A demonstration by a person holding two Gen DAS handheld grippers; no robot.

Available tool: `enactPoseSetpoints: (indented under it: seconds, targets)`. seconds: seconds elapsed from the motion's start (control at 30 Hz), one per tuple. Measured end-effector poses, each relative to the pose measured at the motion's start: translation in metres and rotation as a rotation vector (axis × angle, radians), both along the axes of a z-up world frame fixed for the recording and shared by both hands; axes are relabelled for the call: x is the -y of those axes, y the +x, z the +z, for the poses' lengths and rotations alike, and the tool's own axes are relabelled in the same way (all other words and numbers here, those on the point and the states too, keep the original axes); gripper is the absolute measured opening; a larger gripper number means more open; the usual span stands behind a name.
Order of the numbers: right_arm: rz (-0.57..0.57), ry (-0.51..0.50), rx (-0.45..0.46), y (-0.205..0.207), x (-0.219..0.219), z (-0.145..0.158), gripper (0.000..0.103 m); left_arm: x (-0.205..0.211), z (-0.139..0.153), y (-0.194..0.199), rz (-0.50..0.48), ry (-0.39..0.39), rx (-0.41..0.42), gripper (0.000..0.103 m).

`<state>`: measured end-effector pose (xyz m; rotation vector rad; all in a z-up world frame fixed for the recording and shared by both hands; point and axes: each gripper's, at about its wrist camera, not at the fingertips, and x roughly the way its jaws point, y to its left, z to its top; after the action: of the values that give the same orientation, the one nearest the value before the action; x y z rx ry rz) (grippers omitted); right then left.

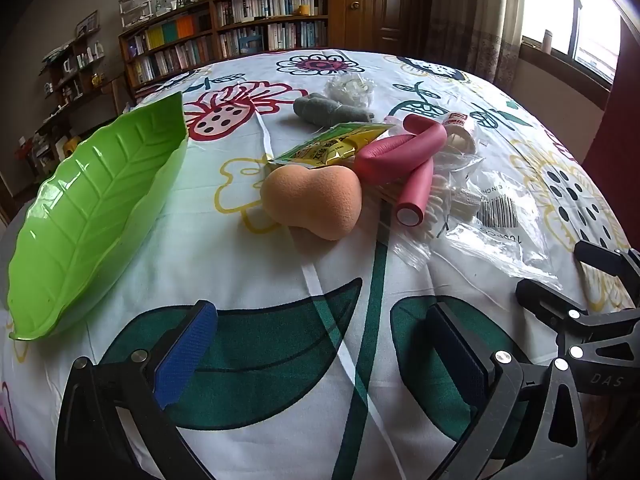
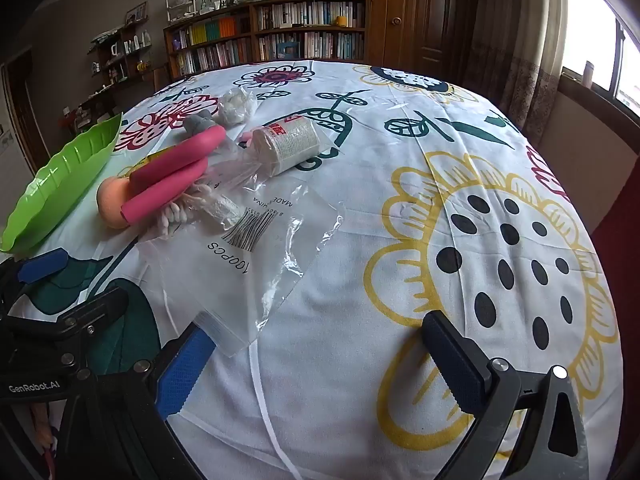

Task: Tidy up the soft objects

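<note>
Two tools spread, left tool (image 1: 320,344), right tool (image 2: 320,360), green leaf dish (image 1: 80,208) bare, clear bag (image 2: 256,240) holding cotton swabs (image 2: 176,216)

Bare cloth (image 1: 280,264) before sponge (image 1: 308,200); bag (image 2: 256,256) perhaps obstructs.

Behind the bench: wooden bookshelves (image 1: 256,24) packed with books, a brown door (image 2: 416,12), patterned curtains (image 1: 472,12), a bright window (image 1: 568,12) at right.
</note>
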<state>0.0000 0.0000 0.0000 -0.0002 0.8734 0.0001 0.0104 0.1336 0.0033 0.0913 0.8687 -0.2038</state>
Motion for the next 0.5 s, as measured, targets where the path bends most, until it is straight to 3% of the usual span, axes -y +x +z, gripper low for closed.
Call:
enactPoseSetpoints:
  seconds: [0.5]
  targets:
    - [0.000,-0.002,0.001,0.0000,0.0000,0.0000,0.103,0.0002,-0.0002,-0.0003,0.000,0.001,0.002,0.103]
